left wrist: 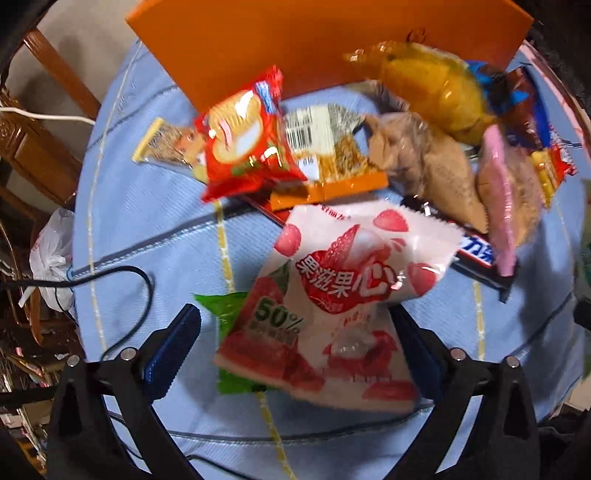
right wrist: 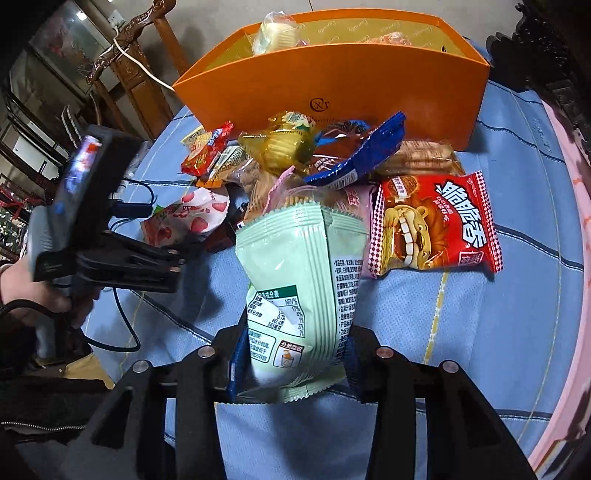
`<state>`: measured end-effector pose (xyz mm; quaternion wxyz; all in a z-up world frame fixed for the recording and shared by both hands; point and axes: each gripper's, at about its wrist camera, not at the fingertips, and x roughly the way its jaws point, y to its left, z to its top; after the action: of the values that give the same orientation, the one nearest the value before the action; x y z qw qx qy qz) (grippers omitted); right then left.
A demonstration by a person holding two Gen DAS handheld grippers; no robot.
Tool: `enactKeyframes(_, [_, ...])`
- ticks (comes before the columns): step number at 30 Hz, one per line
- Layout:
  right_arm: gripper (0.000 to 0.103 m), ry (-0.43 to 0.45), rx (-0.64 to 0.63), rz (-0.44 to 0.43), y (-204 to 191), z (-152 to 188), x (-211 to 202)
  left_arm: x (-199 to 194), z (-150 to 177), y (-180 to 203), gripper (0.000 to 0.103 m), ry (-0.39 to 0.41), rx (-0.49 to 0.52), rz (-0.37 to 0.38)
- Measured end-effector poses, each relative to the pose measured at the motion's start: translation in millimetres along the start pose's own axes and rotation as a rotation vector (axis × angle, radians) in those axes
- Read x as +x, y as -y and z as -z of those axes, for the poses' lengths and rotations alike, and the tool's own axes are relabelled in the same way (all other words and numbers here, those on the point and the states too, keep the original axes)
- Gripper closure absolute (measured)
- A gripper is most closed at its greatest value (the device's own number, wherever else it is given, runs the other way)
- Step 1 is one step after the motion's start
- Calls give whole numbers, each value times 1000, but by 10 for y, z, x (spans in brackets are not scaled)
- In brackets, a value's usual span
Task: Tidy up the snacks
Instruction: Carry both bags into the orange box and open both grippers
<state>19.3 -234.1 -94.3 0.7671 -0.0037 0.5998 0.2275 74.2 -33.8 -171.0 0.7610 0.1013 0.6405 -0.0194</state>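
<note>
Orange cardboard is where it all ends up: the orange box point(right wrist: 332, 85) is seen at twelve o'clock of the snack pile, and only a couple of wrapped pieces can be made out inside, among them a pale yellow packet point(right wrist: 275, 35). Most of the job is judged to be left. On the blue tablecloth point(right wrist: 517, 314) a heap is spread out: a red biscuit packet point(left wrist: 243, 136), a yellow wrapped pastry point(left wrist: 436, 85), a red crispy-noodle bag point(right wrist: 436, 225) and more, all just in front of the box.

A mint-green sachet point(right wrist: 306, 295) is clamped by its lower end in the right gripper point(right wrist: 291, 369), jaws narrowed onto it, the packet lifted upright. The left gripper point(left wrist: 295, 347) is held wide apart over the strawberry candy bag point(left wrist: 354, 266), which lies between the fingers at six o'clock of the pile, unpinched.
</note>
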Motion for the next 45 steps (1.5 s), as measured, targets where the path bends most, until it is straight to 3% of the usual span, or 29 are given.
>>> enactKeyframes(1, [60,-1,3,0,-3,9,0,-14,15,-17,25,15,-14,27])
enactKeyframes(3, [60,0,10,0,14,17,-1,-111,32,-118,36,53,-89,92])
enactKeyframes(5, [60,7,14,-1,28,1,-10,-248,28,-226,68,90,-133,162])
enactKeyframes(7, [60,17,15,-9,32,-29,-51,-402,20,-323,75,114,-163,206])
enactKeyframes(15, [60,75,-14,-63,-65,-231,-237,-995,113,-374,76,238,-180,261])
enactKeyframes(25, [60,213,-44,-68,-37,-689,-691,-1389,-147,-418,75,315,-185,292])
enactKeyframes(35, [60,369,-6,-8,179,-1436,-936,-1788,-970,-432,75,440,-156,308])
enactKeyframes(45, [55,413,14,9,366,-2182,-784,-1667,-1705,-495,72,449,-176,310])
